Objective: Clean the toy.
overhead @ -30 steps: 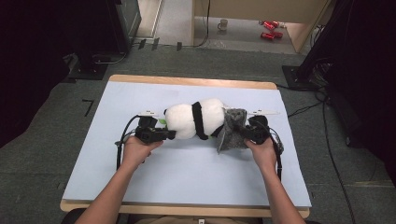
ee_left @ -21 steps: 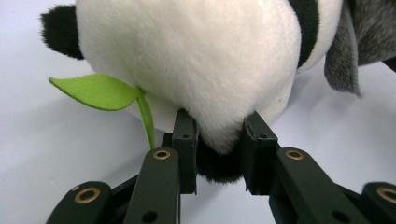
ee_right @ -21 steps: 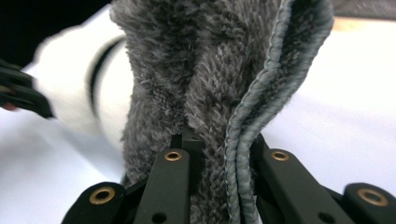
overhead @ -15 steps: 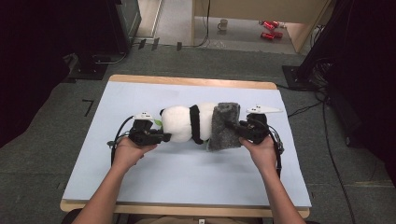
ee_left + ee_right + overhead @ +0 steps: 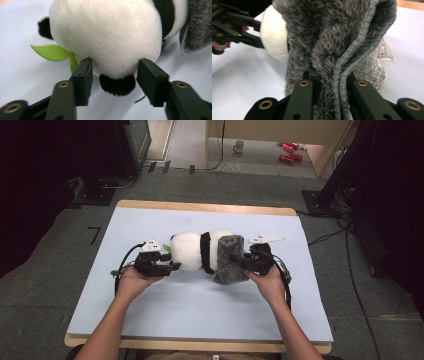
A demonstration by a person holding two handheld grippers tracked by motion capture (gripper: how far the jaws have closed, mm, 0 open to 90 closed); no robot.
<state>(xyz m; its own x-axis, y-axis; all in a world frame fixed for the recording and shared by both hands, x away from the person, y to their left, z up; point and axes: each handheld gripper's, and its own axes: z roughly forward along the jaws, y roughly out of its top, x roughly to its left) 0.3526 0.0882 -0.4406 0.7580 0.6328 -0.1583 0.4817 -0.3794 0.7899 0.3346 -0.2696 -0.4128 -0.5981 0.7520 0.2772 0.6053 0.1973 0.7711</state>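
- Panda plush (image 5: 192, 251) lay on its side at the middle of the pale blue tabletop (image 5: 165, 310), head toward nine o'clock, with a grey fleece garment (image 5: 229, 260) draped over its three o'clock end.
- Left gripper (image 5: 113, 75) had its fingers (image 5: 82, 77) about half open and just been spreading; the white head sat between them, and whether the pads pressed on the fur I could not tell, so I judged it let go.
- Right gripper (image 5: 329, 86) was clamped tight on the folded fleece hem, a printed care label (image 5: 372, 65) hanging beside it.
- Step in hand, as I judged it: pulling the garment along the toy's body.
- Next move called for the left fingers to steady the head at nine o'clock while the right drew the fleece across.
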